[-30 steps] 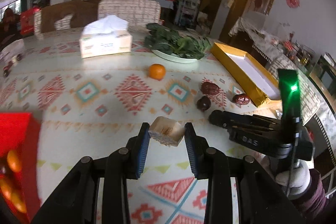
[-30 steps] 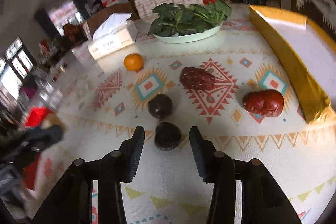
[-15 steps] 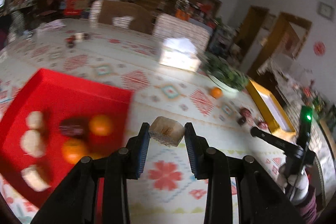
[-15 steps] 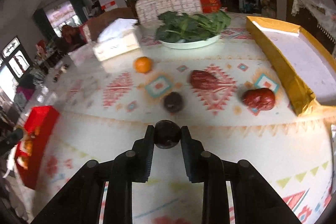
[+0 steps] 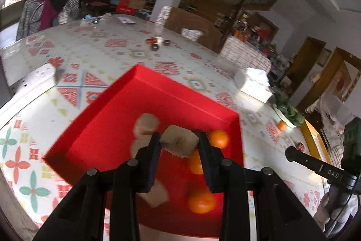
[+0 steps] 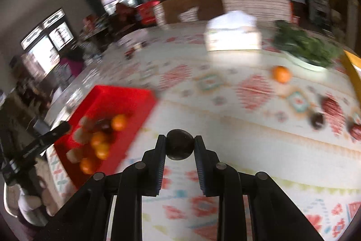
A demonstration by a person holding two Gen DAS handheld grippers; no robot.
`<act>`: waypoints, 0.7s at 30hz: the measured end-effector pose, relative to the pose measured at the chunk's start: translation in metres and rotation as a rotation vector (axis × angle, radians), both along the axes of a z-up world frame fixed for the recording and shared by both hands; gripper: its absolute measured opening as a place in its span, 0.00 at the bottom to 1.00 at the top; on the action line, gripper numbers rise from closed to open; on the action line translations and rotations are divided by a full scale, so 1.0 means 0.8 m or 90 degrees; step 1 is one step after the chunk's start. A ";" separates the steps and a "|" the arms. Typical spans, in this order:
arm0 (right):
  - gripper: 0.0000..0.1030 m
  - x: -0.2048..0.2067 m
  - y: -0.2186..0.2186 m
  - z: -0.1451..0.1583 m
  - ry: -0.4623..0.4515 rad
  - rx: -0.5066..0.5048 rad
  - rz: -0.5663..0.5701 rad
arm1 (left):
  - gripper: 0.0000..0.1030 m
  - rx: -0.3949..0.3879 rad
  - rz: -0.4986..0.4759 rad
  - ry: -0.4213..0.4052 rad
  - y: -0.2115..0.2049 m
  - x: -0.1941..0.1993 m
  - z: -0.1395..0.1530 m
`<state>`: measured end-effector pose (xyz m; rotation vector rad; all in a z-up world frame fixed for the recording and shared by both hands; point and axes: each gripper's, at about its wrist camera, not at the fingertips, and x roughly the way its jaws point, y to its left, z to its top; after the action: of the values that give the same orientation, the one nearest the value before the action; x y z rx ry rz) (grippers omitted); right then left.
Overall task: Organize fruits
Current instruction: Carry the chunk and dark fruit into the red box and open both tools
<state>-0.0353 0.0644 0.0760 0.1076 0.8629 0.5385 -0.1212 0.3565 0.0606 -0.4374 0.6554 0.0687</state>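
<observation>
Looking along the left gripper (image 5: 180, 143), the view shows its jaws clamped on a pale fruit chunk (image 5: 180, 141), held above the red tray (image 5: 158, 92) on the patterned table (image 5: 94, 46). The tray already holds oranges (image 5: 200, 201) and more pale chunks (image 5: 146, 122), so the chunk is likely carried there to join the sorted pile. Releasing low, over a bare patch of the tray, would stop it bouncing out.

Along the right gripper (image 6: 180, 147), the jaws pinch a dark round fruit (image 6: 180, 145) clear of the cloth, with the tray (image 6: 126, 96) ahead to the left. Probably it goes there too. One orange (image 6: 281, 74), another dark fruit (image 6: 317, 120) and red dates (image 6: 331, 105) lie loose, well apart from the tray.
</observation>
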 end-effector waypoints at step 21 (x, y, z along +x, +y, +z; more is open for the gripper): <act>0.27 0.076 0.212 -0.041 0.062 -0.042 0.111 | 0.40 -0.029 0.018 0.038 0.059 0.036 -0.020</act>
<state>0.0252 0.2338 0.0429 -0.0015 0.9898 0.6720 -0.0921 0.4037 0.0449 -0.4905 0.7114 0.0933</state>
